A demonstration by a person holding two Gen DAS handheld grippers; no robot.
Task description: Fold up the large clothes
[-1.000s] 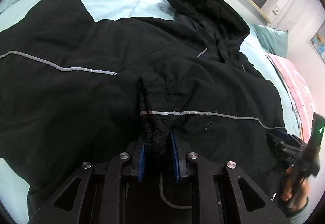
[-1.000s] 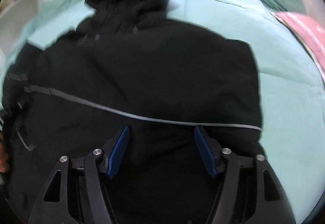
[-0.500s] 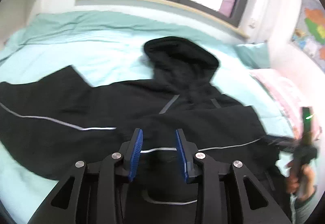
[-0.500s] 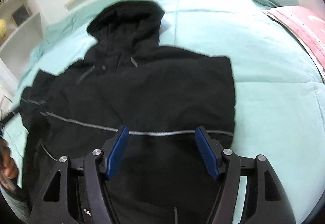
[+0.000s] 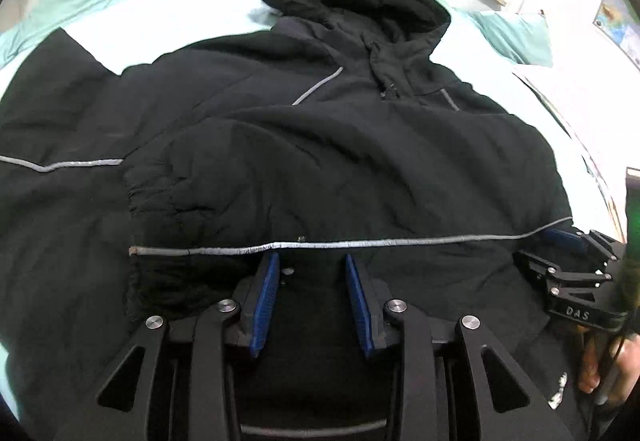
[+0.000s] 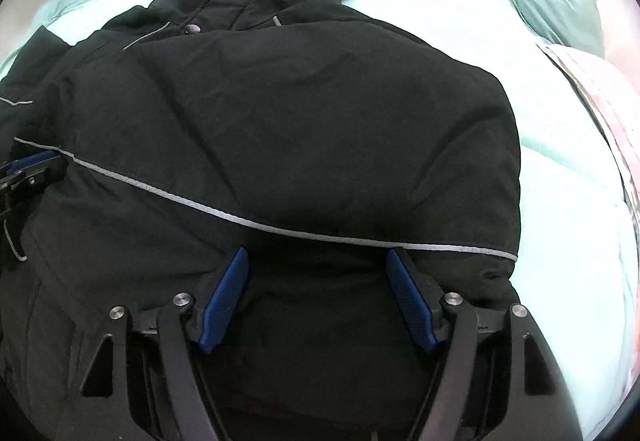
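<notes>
Left wrist — jacket (image 5: 360,169) on bed (image 5: 168,1)

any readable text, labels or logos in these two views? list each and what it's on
"DAS": pale letters on the black frame of the right hand-held gripper, seen at the right edge of the left wrist view.
Small white print on dark fabric near the bottom right of that view: too small to read.
Wall poster, map-like: too blurred to read.
Black jacket: grey reflective piping and snaps only, no legible text.
</notes>
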